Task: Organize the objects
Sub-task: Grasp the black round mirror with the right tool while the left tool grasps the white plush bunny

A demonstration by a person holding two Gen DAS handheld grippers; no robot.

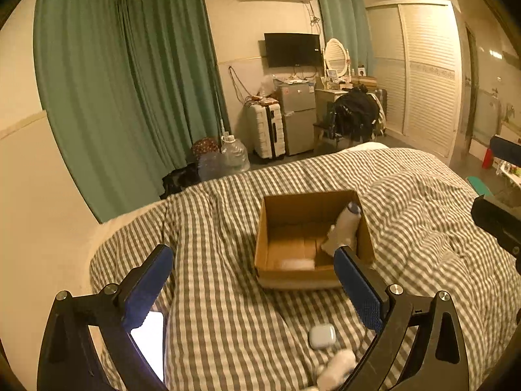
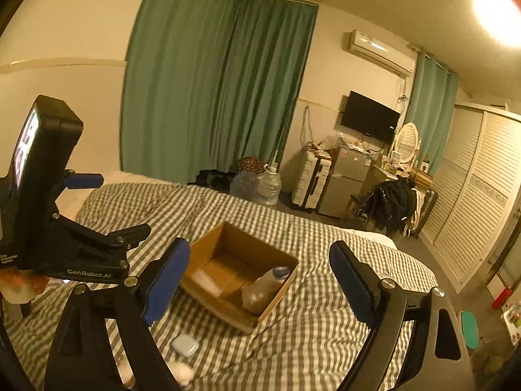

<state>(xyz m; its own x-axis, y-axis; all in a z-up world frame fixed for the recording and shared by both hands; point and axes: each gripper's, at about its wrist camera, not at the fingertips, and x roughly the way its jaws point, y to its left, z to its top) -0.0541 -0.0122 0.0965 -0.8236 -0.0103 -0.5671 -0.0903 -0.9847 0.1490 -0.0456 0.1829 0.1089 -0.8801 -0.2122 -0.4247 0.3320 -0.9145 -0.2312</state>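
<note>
The cardboard box (image 1: 312,241) stands open on the checked bed cover (image 1: 228,309), and a white bottle with a blue cap (image 1: 343,228) already leans inside it, against the box's right wall. On the near side of the box, well apart from it, a small white earbud case (image 1: 322,336) lies on the cover, and just nearer than the case is a fluffy white thing (image 1: 338,366), too blurred to name. A phone (image 1: 151,342) lies to the near left of the box.

Both the left gripper (image 1: 254,290) and the right gripper (image 2: 260,280) are spread wide and hold nothing. The next step is probably the earbud case. I would come down straight over it, close on its short sides, and press little, because the soft cover will give way under it.
</note>
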